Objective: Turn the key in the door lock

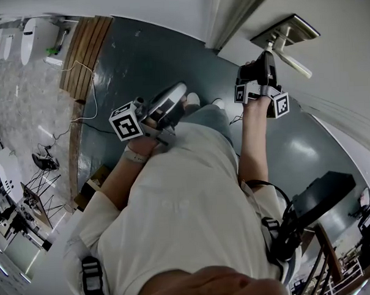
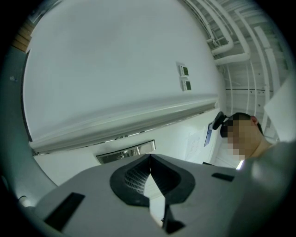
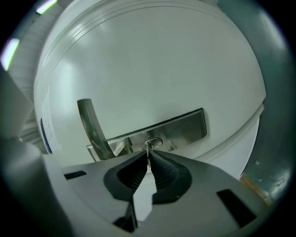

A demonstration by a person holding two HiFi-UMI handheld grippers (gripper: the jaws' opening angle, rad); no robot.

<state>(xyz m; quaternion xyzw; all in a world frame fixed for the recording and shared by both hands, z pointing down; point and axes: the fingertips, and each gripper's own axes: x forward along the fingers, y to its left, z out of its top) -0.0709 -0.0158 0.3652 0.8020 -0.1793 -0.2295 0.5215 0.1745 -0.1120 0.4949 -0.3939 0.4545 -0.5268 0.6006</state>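
Observation:
A white door carries a steel lock plate (image 3: 185, 127) with a lever handle (image 3: 92, 129). A small metal key (image 3: 152, 144) sticks out of the plate's keyhole. My right gripper (image 3: 148, 159) is shut on the key, jaws pressed together on its head. In the head view the right gripper (image 1: 264, 70) is raised against the lock plate (image 1: 287, 26), just beside the handle (image 1: 291, 61). My left gripper (image 1: 165, 105) is held low near the person's waist, away from the door. Its jaws (image 2: 150, 159) are closed with nothing between them. A second steel plate (image 2: 125, 155) shows beyond them.
The person's torso in a white shirt (image 1: 187, 205) fills the middle of the head view. A dark teal floor (image 1: 138, 60) lies below, with a wooden strip (image 1: 86, 50) and cables (image 1: 88, 111) at the left. Another person (image 2: 243, 132) stands at the right of the left gripper view.

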